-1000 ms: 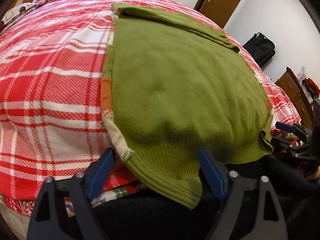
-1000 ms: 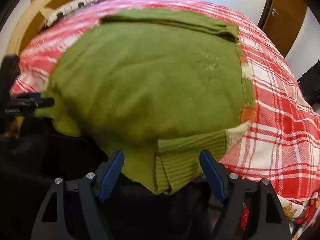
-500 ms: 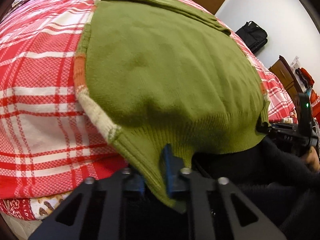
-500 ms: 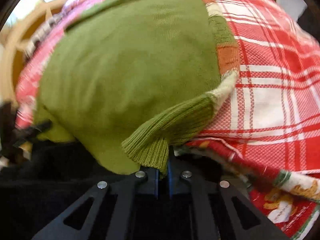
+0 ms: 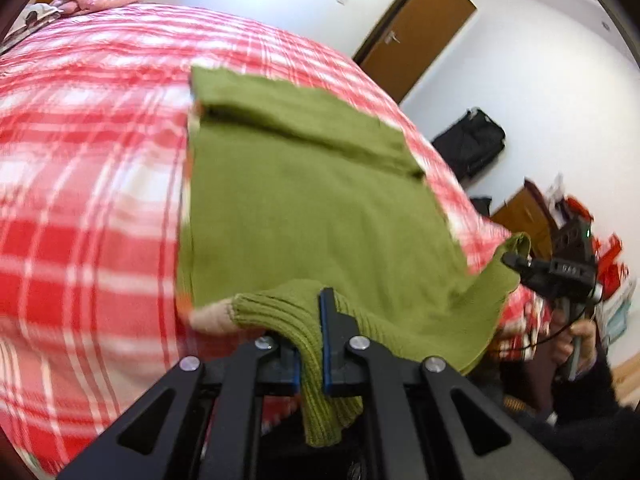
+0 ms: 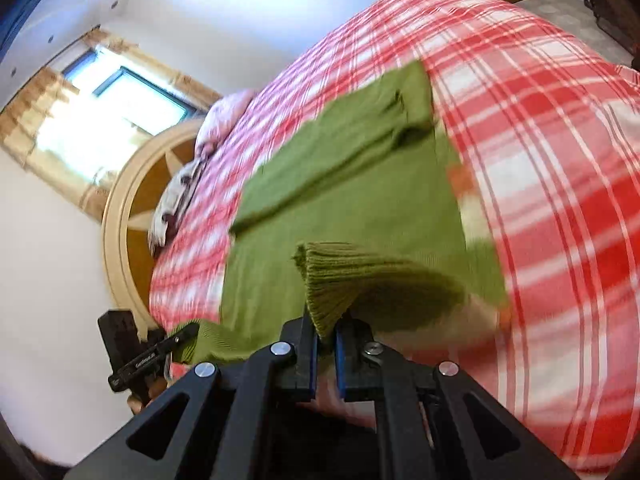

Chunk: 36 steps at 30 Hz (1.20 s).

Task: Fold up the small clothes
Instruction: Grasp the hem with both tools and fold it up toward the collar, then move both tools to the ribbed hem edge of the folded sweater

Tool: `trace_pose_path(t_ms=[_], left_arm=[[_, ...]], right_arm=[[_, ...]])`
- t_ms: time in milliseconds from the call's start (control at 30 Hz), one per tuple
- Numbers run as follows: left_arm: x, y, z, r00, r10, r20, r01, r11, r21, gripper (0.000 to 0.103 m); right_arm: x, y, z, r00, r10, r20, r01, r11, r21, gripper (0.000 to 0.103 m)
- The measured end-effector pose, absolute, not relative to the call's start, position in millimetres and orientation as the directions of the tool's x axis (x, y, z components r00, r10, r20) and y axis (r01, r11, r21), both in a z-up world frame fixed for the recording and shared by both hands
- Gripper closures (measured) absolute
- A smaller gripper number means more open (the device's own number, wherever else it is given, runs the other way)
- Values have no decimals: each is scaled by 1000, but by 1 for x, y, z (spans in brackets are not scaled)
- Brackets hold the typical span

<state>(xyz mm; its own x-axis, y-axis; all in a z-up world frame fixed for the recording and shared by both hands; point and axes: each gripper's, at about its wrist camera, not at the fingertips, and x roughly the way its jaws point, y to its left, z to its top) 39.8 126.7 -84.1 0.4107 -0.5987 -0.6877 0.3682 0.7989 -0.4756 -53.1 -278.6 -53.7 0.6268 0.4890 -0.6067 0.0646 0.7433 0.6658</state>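
A green knitted sweater (image 5: 304,208) lies flat on a bed with a red and white checked cover (image 5: 80,208), its sleeves folded across the far end. My left gripper (image 5: 310,344) is shut on the ribbed hem at the near left corner, lifted off the bed. In the right wrist view the same sweater (image 6: 360,200) stretches away, and my right gripper (image 6: 326,344) is shut on the ribbed hem at the other near corner, also raised. Each gripper shows in the other's view: the right gripper (image 5: 516,260) and the left gripper (image 6: 184,336), both pinching hem corners.
A brown door (image 5: 416,28) and a black bag (image 5: 468,144) stand beyond the bed. A round wooden headboard (image 6: 132,216), pillows (image 6: 224,120) and a window (image 6: 120,112) are at the bed's head. A person's hand (image 5: 576,340) holds the right gripper's handle.
Both grippers went from open around the hem to shut on it, then lifted the near edge off the bed. The right gripper rolled and swung sideways.
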Motion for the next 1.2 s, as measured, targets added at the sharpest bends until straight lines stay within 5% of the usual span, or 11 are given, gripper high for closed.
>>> trace_pose_path(t_ms=[433,533,600,633,900,1133,1200], left_arm=[[161,118,-100,402,-475,-783,187,879,-438,87],[163,123,-92,418,-440,-795,213,898,-385,59],[159,130,-79,497,-380,-780,228,925,-305,28],[156,137,-71,544,-352,-762,233,935,-266,26],[157,125,-57,680,-256,-687,349,937,-4,26],[176,84,-84,598,-334,-729,473,881,-16,27],[181,79,-89,573,-349,-741,479,877,-42,45]], right_arm=[[50,-296,-92,643,437,-629,180,712,679,91],[49,-297,-84,669,444,-596,132,719,683,74],[46,-300,-75,696,440,-567,104,720,686,57],[45,-302,-70,712,439,-547,92,715,693,54],[17,-301,-52,781,271,-563,113,825,554,53],[-6,-287,-54,779,147,-609,130,913,386,53],[-10,-283,-50,786,126,-605,126,926,357,53]])
